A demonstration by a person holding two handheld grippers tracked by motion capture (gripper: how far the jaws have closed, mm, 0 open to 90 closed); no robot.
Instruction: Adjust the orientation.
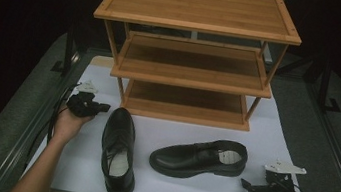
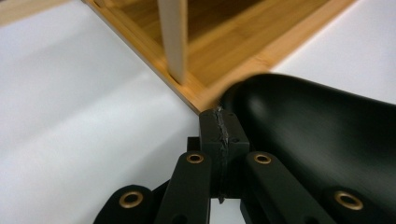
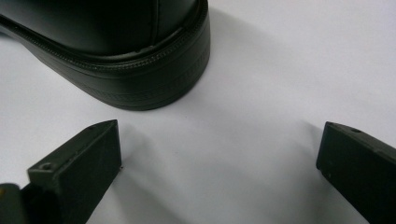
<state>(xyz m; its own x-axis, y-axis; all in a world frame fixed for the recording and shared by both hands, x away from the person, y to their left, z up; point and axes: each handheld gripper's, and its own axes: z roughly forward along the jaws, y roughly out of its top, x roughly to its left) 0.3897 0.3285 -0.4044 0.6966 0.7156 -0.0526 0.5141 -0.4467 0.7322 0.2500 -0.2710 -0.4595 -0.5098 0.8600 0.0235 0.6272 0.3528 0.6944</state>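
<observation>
Two black leather shoes lie on the white mat in front of a bamboo rack. The lace-up shoe (image 1: 118,149) points its toe at the rack; the slip-on shoe (image 1: 200,158) lies sideways with its heel to the right. My left gripper (image 1: 104,108) is at the left, beside the lace-up's toe, shut with nothing between its jaws. In the left gripper view, the shut left gripper (image 2: 219,123) sits just left of the shiny toe (image 2: 317,140). My right gripper (image 1: 248,187) is held right of the slip-on's heel, open. In the right gripper view, the right gripper (image 3: 219,140) is wide open and empty, with the heel (image 3: 116,51) just ahead.
The three-tier bamboo rack (image 1: 191,78) stands at the back of the white mat (image 1: 170,189), its shelves bare. Its lowest shelf (image 2: 224,51) and a corner post (image 2: 173,37) lie close ahead of my left gripper. Dark grey table borders the mat on both sides.
</observation>
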